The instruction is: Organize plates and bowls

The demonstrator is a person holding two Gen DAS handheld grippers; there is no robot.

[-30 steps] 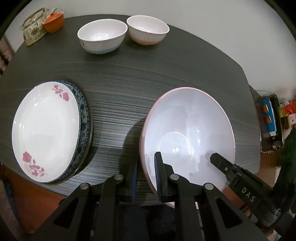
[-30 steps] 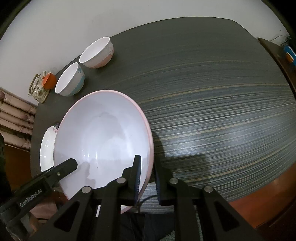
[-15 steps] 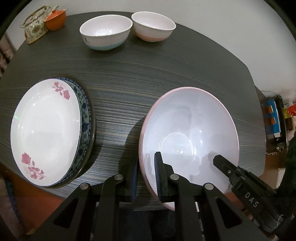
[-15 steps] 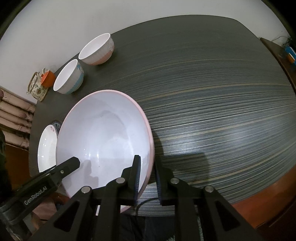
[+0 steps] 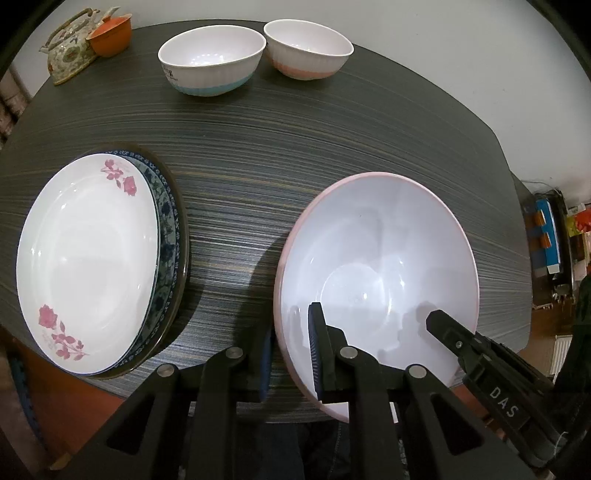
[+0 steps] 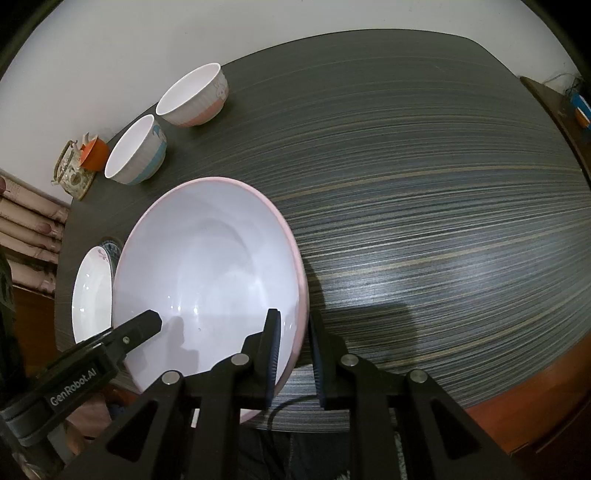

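A large pink-rimmed white bowl (image 5: 376,254) (image 6: 210,269) is held over the near part of the dark table by both grippers. My left gripper (image 5: 291,354) is shut on its left rim, one finger inside, one outside. My right gripper (image 6: 293,354) is shut on its right rim; one of its fingers (image 5: 454,332) shows inside the bowl in the left wrist view. A white rose plate (image 5: 85,254) (image 6: 92,291) lies on a blue patterned plate (image 5: 168,236) at the left. A blue-based small bowl (image 5: 210,59) (image 6: 136,155) and a pink-based small bowl (image 5: 308,48) (image 6: 195,96) stand at the far edge.
A floral teapot (image 5: 68,50) and an orange cup (image 5: 110,33) stand at the far left corner. The striped dark table (image 6: 424,206) stretches wide to the right of the big bowl. A side shelf with boxes (image 5: 550,236) stands beyond the table's right edge.
Both grippers and the big bowl have shifted slightly forward over the table; the small bowls and plates appear a little nearer. The grips are unchanged.
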